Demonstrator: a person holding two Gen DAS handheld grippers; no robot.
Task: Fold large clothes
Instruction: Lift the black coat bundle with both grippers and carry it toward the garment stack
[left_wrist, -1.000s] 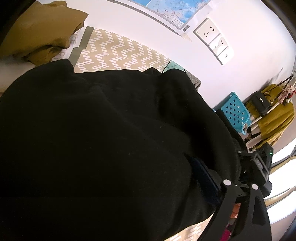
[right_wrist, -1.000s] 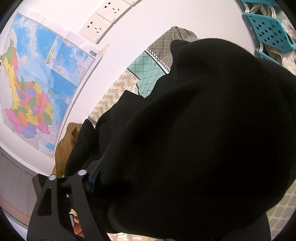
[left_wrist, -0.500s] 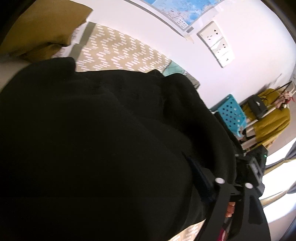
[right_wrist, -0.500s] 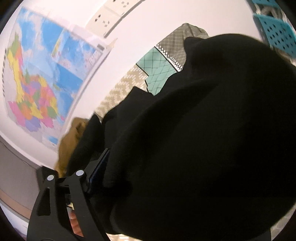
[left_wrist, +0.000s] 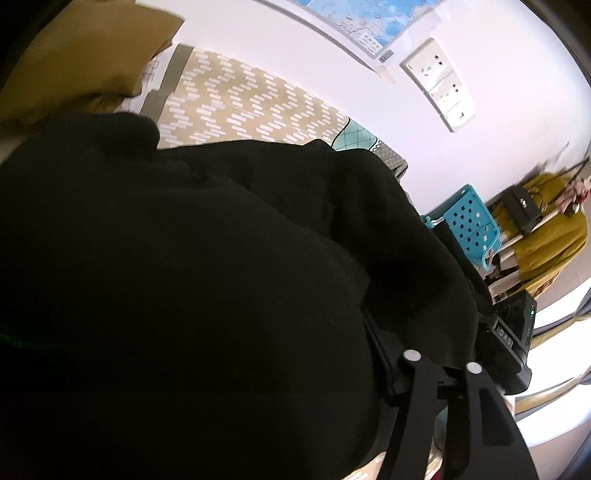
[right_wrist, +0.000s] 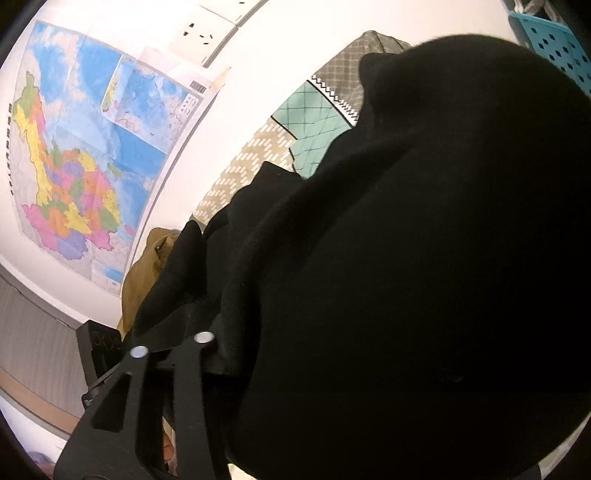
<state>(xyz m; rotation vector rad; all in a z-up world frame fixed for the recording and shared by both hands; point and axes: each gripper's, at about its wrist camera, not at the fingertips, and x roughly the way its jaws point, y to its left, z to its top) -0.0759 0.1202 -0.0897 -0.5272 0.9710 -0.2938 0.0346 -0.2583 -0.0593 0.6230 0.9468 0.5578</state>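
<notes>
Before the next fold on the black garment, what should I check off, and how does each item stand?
1. Left hand-held gripper clamped on black garment: ok.
2. Right hand-held gripper clamped on garment: ok.
3. Garment lifted off patterned bedspread: ok.
4. Landing spot visible: not ok, cloth fills both views.
5. Mustard clothing clear of garment: cannot tell.

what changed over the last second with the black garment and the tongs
Little changed. Both views tilted slightly: in the left view the blue basket slid down; in the right view the wall map swung closer. The black garment fills both views as before, with both tongs still clamped on it.
</notes>
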